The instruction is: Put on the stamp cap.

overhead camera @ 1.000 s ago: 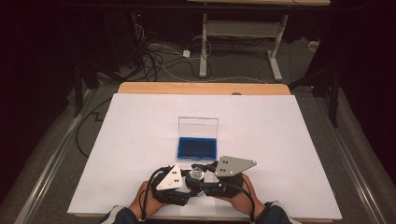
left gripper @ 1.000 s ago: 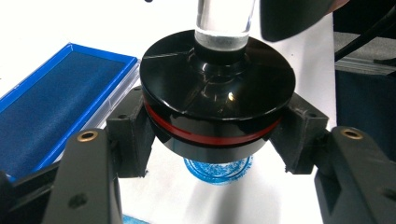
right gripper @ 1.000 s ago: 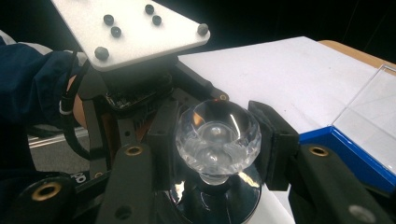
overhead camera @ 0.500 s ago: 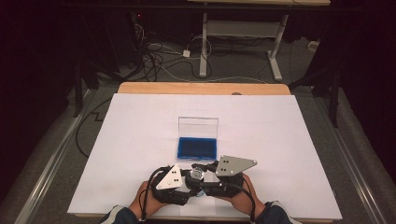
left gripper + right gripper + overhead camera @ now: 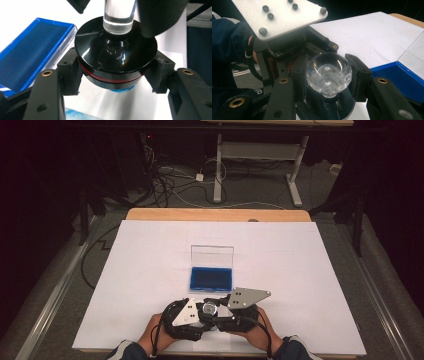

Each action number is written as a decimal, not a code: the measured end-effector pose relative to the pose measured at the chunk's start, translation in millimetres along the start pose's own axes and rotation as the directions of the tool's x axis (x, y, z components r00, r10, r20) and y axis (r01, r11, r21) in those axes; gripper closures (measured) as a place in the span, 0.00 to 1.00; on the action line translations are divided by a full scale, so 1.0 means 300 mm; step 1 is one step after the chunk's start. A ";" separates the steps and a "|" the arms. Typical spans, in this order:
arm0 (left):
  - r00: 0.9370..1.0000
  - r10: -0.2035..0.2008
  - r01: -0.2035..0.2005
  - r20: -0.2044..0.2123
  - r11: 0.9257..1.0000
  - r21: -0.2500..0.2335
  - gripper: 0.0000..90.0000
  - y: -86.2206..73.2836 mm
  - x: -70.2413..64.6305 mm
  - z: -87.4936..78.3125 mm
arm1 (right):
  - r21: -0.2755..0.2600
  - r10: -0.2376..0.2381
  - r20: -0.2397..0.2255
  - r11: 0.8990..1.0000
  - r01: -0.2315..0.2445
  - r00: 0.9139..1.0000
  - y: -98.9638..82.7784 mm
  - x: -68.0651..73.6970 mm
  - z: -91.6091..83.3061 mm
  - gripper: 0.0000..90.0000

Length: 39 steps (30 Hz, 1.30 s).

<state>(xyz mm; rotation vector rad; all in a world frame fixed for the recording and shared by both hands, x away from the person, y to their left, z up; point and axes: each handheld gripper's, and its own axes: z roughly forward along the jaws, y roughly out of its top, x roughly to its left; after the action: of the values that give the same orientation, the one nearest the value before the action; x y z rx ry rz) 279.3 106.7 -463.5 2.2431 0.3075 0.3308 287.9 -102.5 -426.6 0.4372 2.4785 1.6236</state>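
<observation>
Low in the centre of the high view, both hands met just below the open blue case [image 5: 211, 278]. The left gripper [image 5: 115, 75] was clamped on the round black base [image 5: 116, 58] of a stamp. The right gripper [image 5: 328, 76] was closed on its clear glass knob [image 5: 328, 72], with the white table [image 5: 310, 265] beneath.

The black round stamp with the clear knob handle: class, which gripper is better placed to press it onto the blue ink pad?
Probably the left gripper: it clamps the black round stamp by its body. The blue ink pad lies beside it. The right gripper only grips the clear knob handle.
</observation>
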 end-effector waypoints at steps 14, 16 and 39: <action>1.000 0.018 -0.018 -0.008 1.000 0.009 0.40 0.001 -0.005 0.003 | -0.007 0.023 -0.020 1.000 -0.023 1.000 -0.009 0.006 0.016 0.63; 1.000 0.014 -0.014 -0.006 1.000 0.004 0.40 -0.002 -0.004 0.005 | 0.003 0.017 -0.016 1.000 -0.017 1.000 -0.009 0.009 0.018 0.63; 0.999 -0.041 0.039 -0.024 0.996 -0.074 0.33 -0.016 0.014 -0.004 | -0.051 0.039 -0.004 0.998 -0.039 0.999 0.002 -0.013 -0.011 0.63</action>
<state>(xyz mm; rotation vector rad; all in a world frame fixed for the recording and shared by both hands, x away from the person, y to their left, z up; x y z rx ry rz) 282.4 111.9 -465.8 2.1588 0.3477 0.3437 290.8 -106.5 -424.9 0.4788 2.4396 1.6993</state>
